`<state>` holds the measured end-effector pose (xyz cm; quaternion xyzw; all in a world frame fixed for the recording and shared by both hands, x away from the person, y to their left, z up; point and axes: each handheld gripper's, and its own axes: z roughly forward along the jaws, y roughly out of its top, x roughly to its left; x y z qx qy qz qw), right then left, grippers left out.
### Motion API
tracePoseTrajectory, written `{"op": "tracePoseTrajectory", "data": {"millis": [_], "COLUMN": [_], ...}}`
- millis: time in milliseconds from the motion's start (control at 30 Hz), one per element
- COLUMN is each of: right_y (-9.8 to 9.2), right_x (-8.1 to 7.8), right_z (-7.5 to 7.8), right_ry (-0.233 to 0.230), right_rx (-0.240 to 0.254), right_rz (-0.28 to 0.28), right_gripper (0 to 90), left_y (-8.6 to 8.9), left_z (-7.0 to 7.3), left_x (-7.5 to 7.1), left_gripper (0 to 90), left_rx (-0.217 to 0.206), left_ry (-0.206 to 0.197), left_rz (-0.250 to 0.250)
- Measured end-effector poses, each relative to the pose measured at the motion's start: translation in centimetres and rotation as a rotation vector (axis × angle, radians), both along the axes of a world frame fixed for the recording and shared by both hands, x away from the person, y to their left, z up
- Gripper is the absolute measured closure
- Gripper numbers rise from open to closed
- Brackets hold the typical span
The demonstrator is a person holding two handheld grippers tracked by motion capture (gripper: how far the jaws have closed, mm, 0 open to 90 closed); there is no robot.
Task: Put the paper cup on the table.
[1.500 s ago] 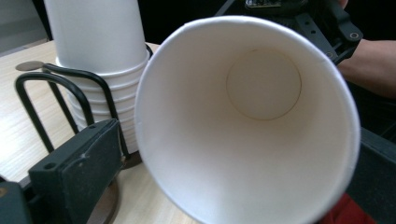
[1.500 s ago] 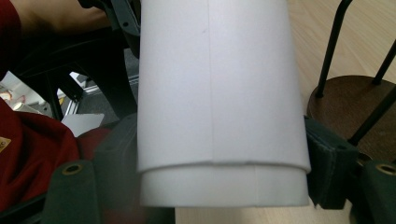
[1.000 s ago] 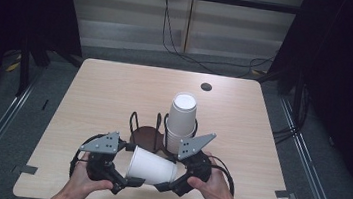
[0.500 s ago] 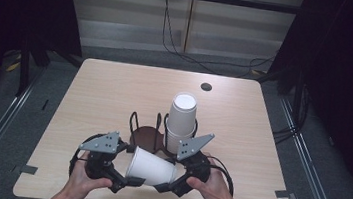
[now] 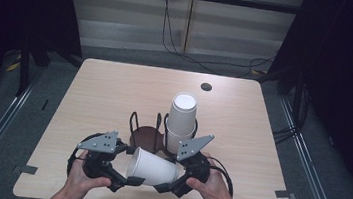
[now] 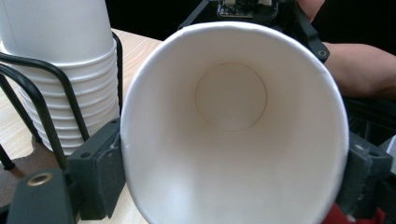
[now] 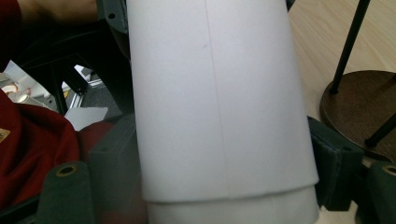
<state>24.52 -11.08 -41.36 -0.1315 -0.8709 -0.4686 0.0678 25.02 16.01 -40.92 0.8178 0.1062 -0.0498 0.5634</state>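
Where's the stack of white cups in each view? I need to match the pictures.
High view: stack of cups upright in the wire rack, centre table, beyond both hands.
Left gripper view: top left, behind black wires.
Right gripper view: not in it.
Shared landmark: the single cup held sideways between both tongs, in all three views.

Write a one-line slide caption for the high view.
Both hand-held claws, left and right, clamp one white paper cup sideways before a black wire rack holding stacked white cups.

We count two grippers, left [image 5: 128,174] and right [image 5: 168,179], one loose paper cup [image 5: 152,167], one stack of cups [image 5: 181,120], one wire cup holder [image 5: 146,132] and one desk [image 5: 105,91].
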Motion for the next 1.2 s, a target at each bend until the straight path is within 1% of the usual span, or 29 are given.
{"op": "tracePoseTrajectory", "data": {"millis": [167,200,233,400,467,533,567,600,633,700,800,867,900,1000,1133,1200], "right_y": [0.0,0.0,0.0,-0.3,-0.3,-0.4,-0.5,-0.5,-0.6,-0.8,-0.9,-1.1,-1.2,-1.3,-1.6,-1.8], "right_x": [0.0,0.0,0.0,-0.1,-0.1,-0.1,-0.1,-0.1,0.0,-0.1,-0.1,-0.1,-0.1,-0.2,-0.2,-0.3], "right_z": [0.0,-0.1,-0.1,-0.1,-0.1,-0.1,-0.1,-0.1,-0.1,0.0,0.1,0.1,0.1,0.1,0.2,0.3], "right_ry": [-0.005,0.000,-0.006,-0.019,-0.019,-0.029,-0.039,-0.039,-0.046,-0.059,-0.062,-0.068,-0.070,-0.073,-0.077,-0.083], "right_rx": [0.013,0.023,0.019,0.022,0.021,0.017,0.011,0.011,0.011,0.018,0.019,0.027,0.027,0.029,0.042,0.041], "right_rz": [-0.003,-0.002,-0.004,-0.030,-0.030,-0.050,-0.072,-0.072,-0.083,-0.104,-0.115,-0.122,-0.132,-0.144,-0.164,-0.174], "right_gripper": [20.4,16.1,15.3,14.2,14.2,14.2,13.7,13.7,13.9,13.9,13.9,13.9,13.9,13.9,13.9,13.9], "left_y": [0.0,0.0,0.0,0.0,0.0,0.0,0.0,0.0,0.1,0.1,0.2,0.2,0.2,0.2,0.3,0.4], "left_z": [0.3,0.2,0.2,0.1,0.1,0.1,0.1,0.1,0.1,0.1,0.1,0.2,0.3,0.3,0.1,0.1], "left_x": [-0.1,-0.1,-0.1,0.1,0.1,0.2,0.3,0.3,0.4,0.5,0.7,0.7,0.7,0.7,0.9,0.9], "left_gripper": [14.4,14.4,14.4,14.7,14.7,14.7,14.7,14.6,14.7,14.7,14.7,14.6,14.6,14.6,14.6,14.6], "left_rx": [0.007,0.011,0.013,0.026,0.028,0.033,0.034,0.034,0.043,0.047,0.051,0.059,0.079,0.087,0.117,0.130], "left_ry": [-0.012,-0.011,-0.008,0.001,0.001,0.007,0.016,0.016,0.019,0.023,0.030,0.029,0.029,0.028,0.043,0.043], "left_rz": [0.007,0.007,0.007,0.016,0.017,0.018,0.024,0.024,0.030,0.036,0.044,0.044,0.051,0.053,0.058,0.063]}}
